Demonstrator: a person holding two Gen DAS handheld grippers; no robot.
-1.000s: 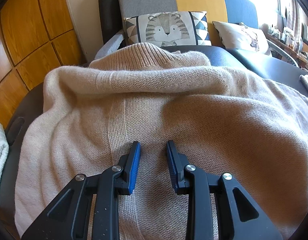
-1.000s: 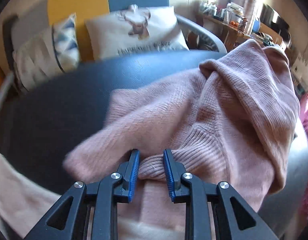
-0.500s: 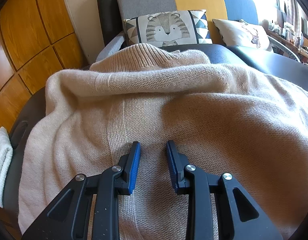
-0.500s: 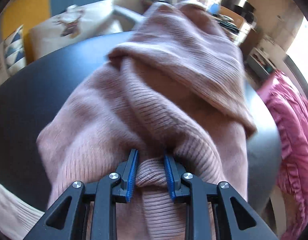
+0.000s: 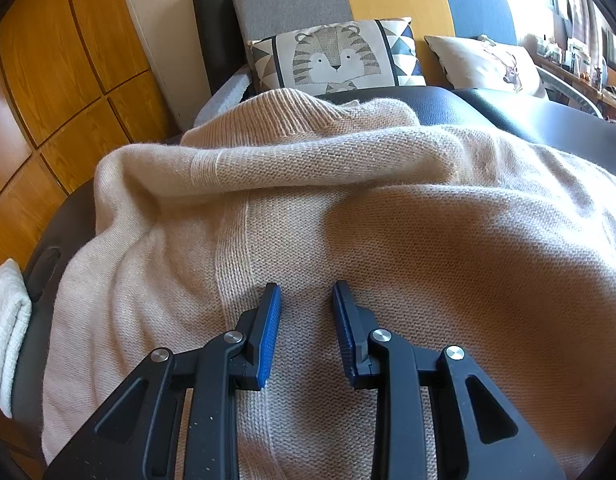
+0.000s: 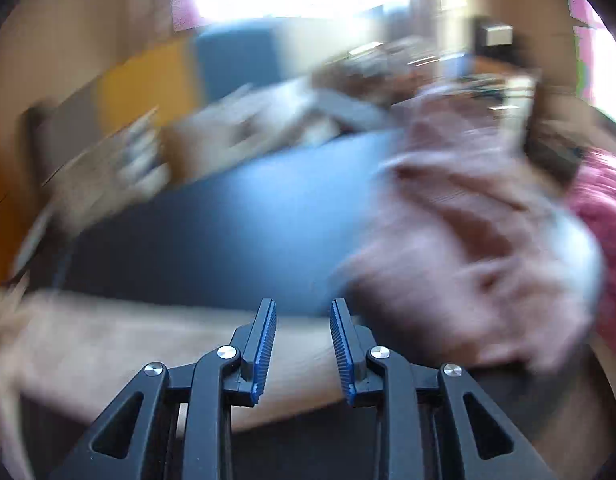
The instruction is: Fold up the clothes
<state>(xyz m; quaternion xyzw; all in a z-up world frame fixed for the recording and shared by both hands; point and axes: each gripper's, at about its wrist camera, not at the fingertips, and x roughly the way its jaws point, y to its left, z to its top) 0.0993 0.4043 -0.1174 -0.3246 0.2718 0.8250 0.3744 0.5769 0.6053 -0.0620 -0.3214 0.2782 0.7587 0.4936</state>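
Lying rumpled across the dark table [image 5: 547, 120], the beige sweater [image 5: 347, 200] fills most of your left wrist view, w/ a vertical knit seam running up its middle and a thick fold across the far side. Your left gripper [image 5: 306, 320] sits over that knit just right of the seam, jaws parted w/ nothing between them. On the right wrist view, heavily blurred, your right gripper [image 6: 303, 340] is also apart and empty. A pink sweater [image 6: 467, 240] lies bunched on the dark top to its front right, clear of the fingers; beige cloth runs under the tips. Behind: tiger cushion [image 5: 331, 60], deer cushion [image 5: 483, 64], white folded cloth [image 5: 6, 332] at the left edge.
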